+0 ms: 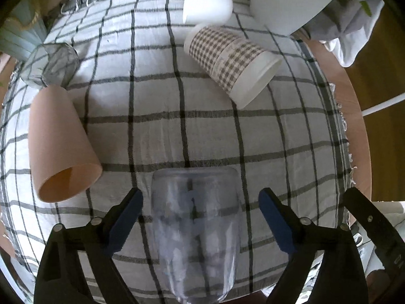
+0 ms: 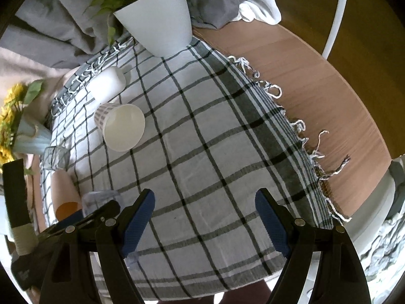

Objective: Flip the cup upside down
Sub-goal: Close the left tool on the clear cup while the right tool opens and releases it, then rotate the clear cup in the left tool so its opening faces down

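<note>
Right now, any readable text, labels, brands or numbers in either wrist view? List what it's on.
No text reads in either view.
Houndstooth paper cup: a pale strip runs across the pattern like a label; any print there is too blurred to read.
Clear plastic cup, between the open left claw: a bluish mark on the wall, shape only, no letters.
Black claw body at the lower right edge: faint embossed marks, illegible.

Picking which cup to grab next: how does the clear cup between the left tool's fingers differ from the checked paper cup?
The clear cup is see-through plastic; the checked paper cup is opaque with a brown houndstooth print. The clear cup sits inside the open left tool, untouched by its fingers; the checked cup lies far from it, near the white plant pot. Both lie on their sides on the plaid cloth.
</note>
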